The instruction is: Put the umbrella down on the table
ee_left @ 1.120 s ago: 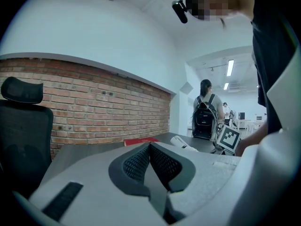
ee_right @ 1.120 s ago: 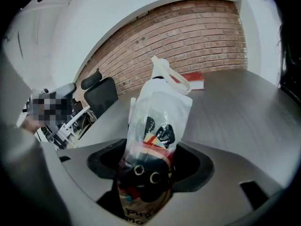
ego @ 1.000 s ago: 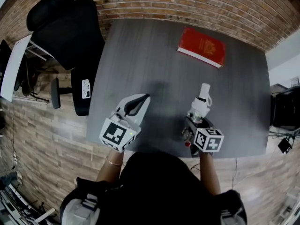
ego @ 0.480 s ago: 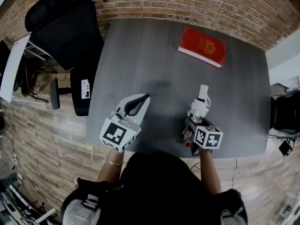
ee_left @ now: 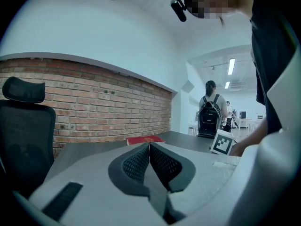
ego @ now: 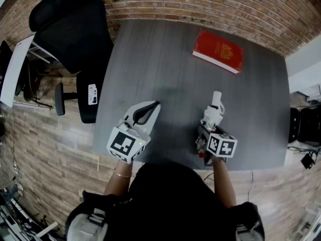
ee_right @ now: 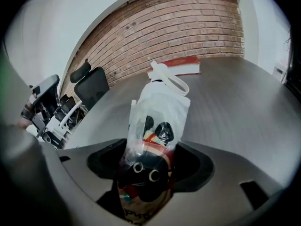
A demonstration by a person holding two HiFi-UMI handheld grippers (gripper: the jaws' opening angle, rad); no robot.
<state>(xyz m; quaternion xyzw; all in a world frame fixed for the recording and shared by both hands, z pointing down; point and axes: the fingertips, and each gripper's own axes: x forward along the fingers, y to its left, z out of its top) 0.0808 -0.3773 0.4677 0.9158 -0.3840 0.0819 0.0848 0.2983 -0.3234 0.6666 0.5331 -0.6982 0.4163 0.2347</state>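
Grey table point(ego: 165, 59) ahead, red book point(ego: 218, 50) at far side. My right gripper point(ee_right: 151, 171) clamped on folded umbrella point(ee_right: 157, 121) — over table's near edge, tip pointing away. I judge it light, stiff core, clear sleeve slippery — best grip low on body. Left gripper point(ee_left: 149, 157) pinched together, empty.

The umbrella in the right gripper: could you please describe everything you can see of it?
The umbrella is folded and compact, in a clear plastic sleeve, with a black and red cartoon print showing two round eyes. Its white handle with a loop strap points toward the red book. The right gripper is shut on its near end, over the grey table; whether it touches the table is unclear.
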